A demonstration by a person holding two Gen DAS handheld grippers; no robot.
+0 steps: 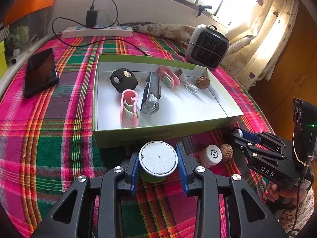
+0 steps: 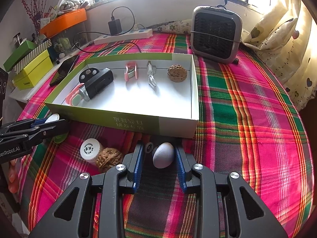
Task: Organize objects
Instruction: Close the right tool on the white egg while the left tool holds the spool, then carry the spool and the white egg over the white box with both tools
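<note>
Spool (image 1: 158,161) | left gripper (image 1: 158,160) clamped on it | right gripper (image 2: 159,156) clamped on egg (image 2: 163,155) | step: grasping | next: lift both into box (image 1: 158,136)

Your box (image 2: 126,119) sits mid-worktop (image 2: 247,103), open side up. In it, left to right as your right wrist view shows: a disc holder (image 2: 88,73) at the back left, a bike light (image 2: 99,85) lying just before it, a clip (image 2: 74,97) at the light's near end, a second clip (image 2: 130,72), a coiled cable (image 2: 152,77), a walnut (image 2: 177,73). Behind the box lie a power strip (image 2: 123,36) and, to its right, a fan heater (image 2: 217,34). A phone (image 1: 40,72) lies left of the box. Before the box, left to right: a spool (image 1: 158,158), a capped bottle (image 2: 90,149) touching a second walnut (image 2: 109,158), an egg-shaped thing (image 2: 163,157).
</note>
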